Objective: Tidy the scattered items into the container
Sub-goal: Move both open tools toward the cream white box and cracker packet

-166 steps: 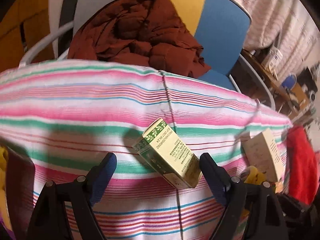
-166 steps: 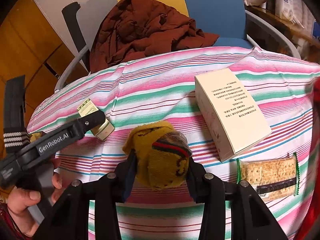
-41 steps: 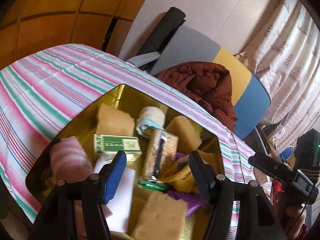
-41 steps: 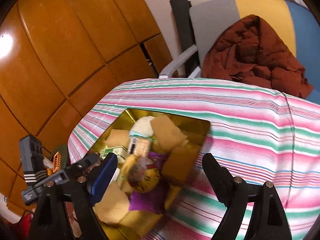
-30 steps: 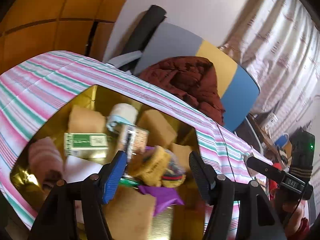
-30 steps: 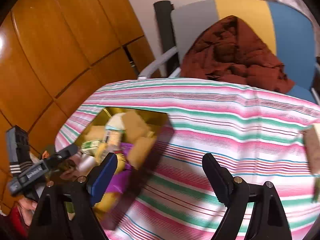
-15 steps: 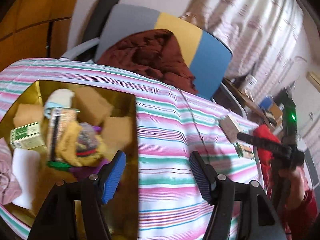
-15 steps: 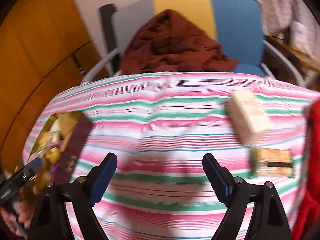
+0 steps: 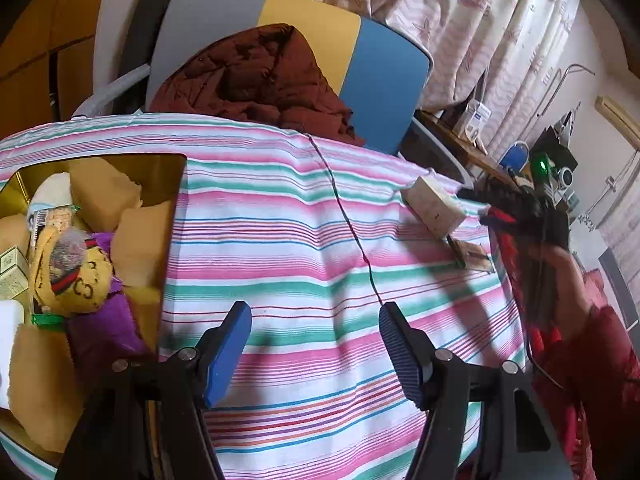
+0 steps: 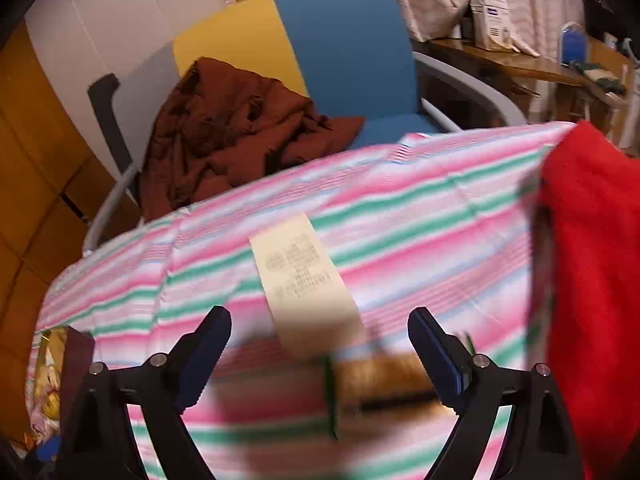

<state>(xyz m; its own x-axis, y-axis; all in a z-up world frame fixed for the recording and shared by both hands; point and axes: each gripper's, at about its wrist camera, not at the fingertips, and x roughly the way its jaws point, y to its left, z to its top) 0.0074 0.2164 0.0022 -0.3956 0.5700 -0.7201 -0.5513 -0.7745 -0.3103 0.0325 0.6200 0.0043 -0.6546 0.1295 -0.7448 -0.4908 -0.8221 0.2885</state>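
Note:
A gold container (image 9: 176,184) sits at the left of the striped table, full of sponges, small boxes, a cracker pack and a yellow knitted pouch (image 9: 70,276). A cream box (image 9: 434,206) and a cracker packet (image 9: 474,256) lie at the far right of the table. My left gripper (image 9: 314,338) is open and empty over bare cloth. My right gripper (image 10: 320,350) is open and empty, with the cream box (image 10: 306,280) just ahead and the blurred cracker packet (image 10: 384,388) between its fingers, low in the right wrist view. The container's edge (image 10: 44,380) shows at far left.
A chair (image 9: 384,80) with a brown jacket (image 9: 256,80) stands behind the table. A red cloth (image 10: 596,272) lies at the table's right edge. A wooden shelf (image 10: 520,64) with clutter is at the back right. The striped tablecloth (image 9: 304,248) covers the table.
Both grippers have swung right, away from the container. The right gripper has come down close to the cream box and cracker packet. The yellow pouch stays in the container.

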